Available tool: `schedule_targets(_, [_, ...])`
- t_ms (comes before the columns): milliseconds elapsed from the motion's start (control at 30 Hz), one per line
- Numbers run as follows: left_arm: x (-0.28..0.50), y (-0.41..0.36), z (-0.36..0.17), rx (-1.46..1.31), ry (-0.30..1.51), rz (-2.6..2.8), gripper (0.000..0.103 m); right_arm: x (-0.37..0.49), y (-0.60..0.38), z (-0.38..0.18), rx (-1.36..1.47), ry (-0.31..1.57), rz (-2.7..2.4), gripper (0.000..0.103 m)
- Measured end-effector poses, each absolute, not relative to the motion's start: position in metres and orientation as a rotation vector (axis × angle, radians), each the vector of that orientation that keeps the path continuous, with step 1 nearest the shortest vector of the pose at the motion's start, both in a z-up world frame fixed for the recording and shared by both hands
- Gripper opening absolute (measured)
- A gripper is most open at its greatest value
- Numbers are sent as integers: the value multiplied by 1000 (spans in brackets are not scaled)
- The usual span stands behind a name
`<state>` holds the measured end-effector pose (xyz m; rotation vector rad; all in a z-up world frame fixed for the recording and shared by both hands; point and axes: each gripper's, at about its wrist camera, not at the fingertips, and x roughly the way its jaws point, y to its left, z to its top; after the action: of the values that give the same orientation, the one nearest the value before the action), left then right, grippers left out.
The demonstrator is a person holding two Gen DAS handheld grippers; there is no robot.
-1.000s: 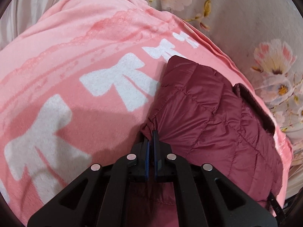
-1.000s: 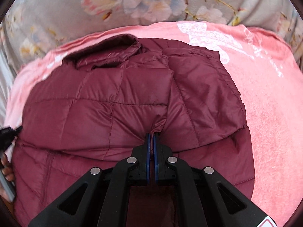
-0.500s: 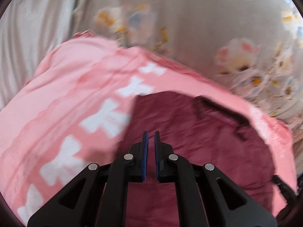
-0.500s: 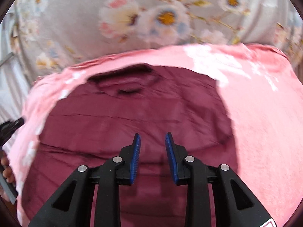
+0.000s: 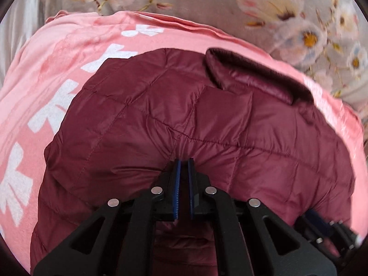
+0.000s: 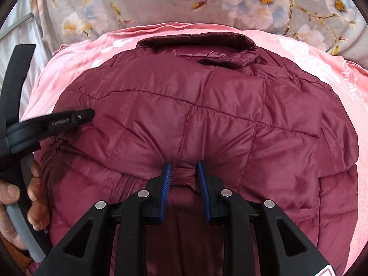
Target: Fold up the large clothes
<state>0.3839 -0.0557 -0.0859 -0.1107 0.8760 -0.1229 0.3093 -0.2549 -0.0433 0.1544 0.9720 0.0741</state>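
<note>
A maroon quilted jacket (image 5: 207, 105) lies folded on a pink blanket, its collar (image 5: 253, 76) at the far side. My left gripper (image 5: 182, 161) is shut, with puckered jacket fabric pinched at its tips near the jacket's front edge. In the right wrist view the jacket (image 6: 207, 115) fills the middle, collar (image 6: 195, 43) at the top. My right gripper (image 6: 184, 164) is closing, and a raised fold of the jacket fills the gap between its blue pads. The left gripper (image 6: 85, 115) shows from the side at the left, tips on the jacket.
The pink blanket (image 5: 57, 69) with white bow prints lies under the jacket, on a grey floral sheet (image 5: 207, 0). A person's hand (image 6: 34, 195) grips the left tool's handle at the lower left. The right gripper's tip (image 5: 326, 227) shows at the lower right.
Both grippers let go of the jacket fabric they held, swung clear over it, and now pinch the folded jacket's near edge. The collar has come into fuller view.
</note>
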Motion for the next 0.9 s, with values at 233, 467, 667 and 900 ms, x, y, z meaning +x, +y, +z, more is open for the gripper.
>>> schedule_targets(233, [373,-63,-92,-32,856,-99,5,306,-255,-45,159,979,85,23])
schedule_targets(467, [376,-47,-61,-141,867,-162,28,292,-278,-7,274,937,128,34])
schedule_targets(667, [398,-27,11,-370,701,-193,67,327,-329,33,470,776,83,60])
schedule_targets(900, [469,-42,-27,-652,905,-256,65,386,-379,-12,829,774,70,61])
